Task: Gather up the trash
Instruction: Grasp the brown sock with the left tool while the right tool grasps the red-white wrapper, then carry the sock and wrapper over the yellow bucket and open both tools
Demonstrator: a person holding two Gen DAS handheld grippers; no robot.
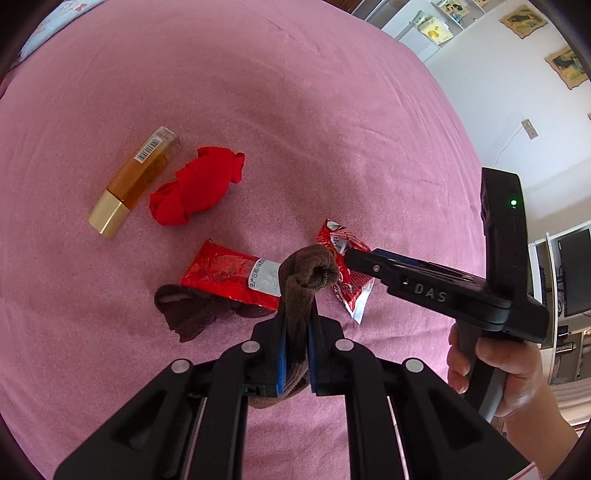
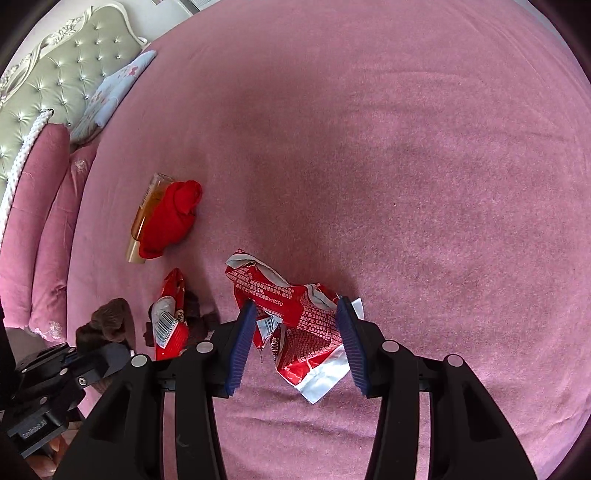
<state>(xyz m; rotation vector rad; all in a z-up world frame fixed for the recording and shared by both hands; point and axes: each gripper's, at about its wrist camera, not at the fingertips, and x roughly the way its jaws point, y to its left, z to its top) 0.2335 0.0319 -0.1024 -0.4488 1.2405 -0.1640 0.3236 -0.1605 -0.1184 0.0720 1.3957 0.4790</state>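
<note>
My left gripper (image 1: 297, 317) is shut on a brown sock (image 1: 310, 273), which bunches up above the blue pads. My right gripper (image 2: 295, 301) points down at the pink bed (image 2: 406, 166). Its fingers stand open on either side of a crumpled red snack wrapper (image 2: 314, 332) lying there. The wrapper's edges come close to both pads. In the left wrist view a hand (image 1: 506, 369) holds that right gripper (image 1: 349, 258) over the same wrapper (image 1: 351, 291). A flatter red wrapper (image 1: 225, 273) lies left of it, partly over a dark brown sock (image 1: 192, 310).
An amber bottle (image 1: 133, 181) with a gold cap and a bunched red cloth (image 1: 195, 184) lie further out on the bed. A tufted headboard (image 2: 55, 81), pink bolsters (image 2: 40, 221) and a pale blue pillow (image 2: 110, 92) line the left side. A wall with shelves (image 1: 436, 26) lies beyond the bed's right edge.
</note>
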